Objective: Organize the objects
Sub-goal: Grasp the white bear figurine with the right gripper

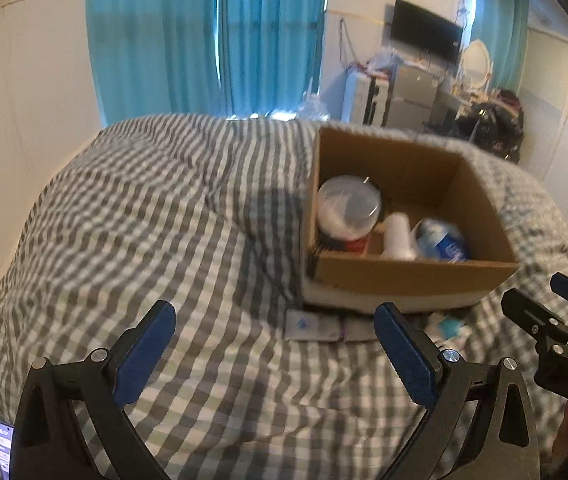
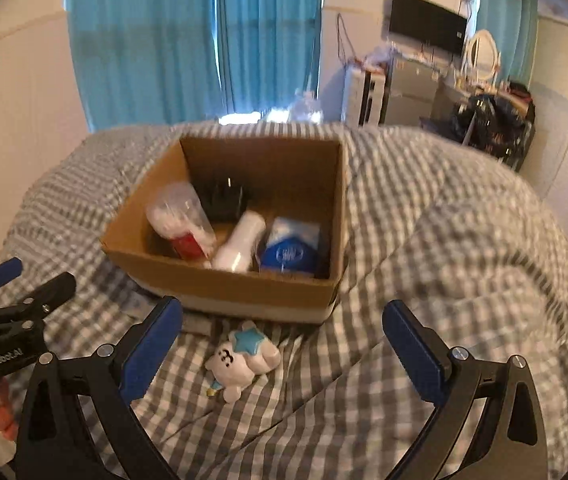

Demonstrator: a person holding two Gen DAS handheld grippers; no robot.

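Both grippers hang empty over the bed (image 2: 423,216), jaws spread wide: the left gripper (image 1: 276,350) sits near and left of the cardboard box (image 1: 403,276), the right gripper (image 2: 284,344) near and just in front of it. Neither touches anything.

The box rests on the grey checked bedcover, towards the far side, and already holds several things: a clear tub of cotton swabs (image 2: 182,216) at the left, a white bottle (image 2: 240,246) lying in the middle, a blue-and-white packet (image 2: 291,254) at the right, and a dark item (image 2: 224,200) behind them that is too blurred to name, perhaps a plug. So the sorting looks partly done, and the step in hand appears to be the reach for a loose item.

A small white plush toy (image 2: 244,360) with a blue star lies on the cover just in front of the box's near wall, between the right gripper's fingers in that view but farther out. The next move probably calls for the right gripper to advance and lower until the toy sits between the pads, close gently on its soft body, then lift it over the near wall into the box.

The right wrist view shows the toy plainly; the left wrist view shows only a blurred blue-and-white patch there. The left wrist view alone shows a small white sachet (image 1: 311,326) lying flat by the box's near edge, another likely item to collect.
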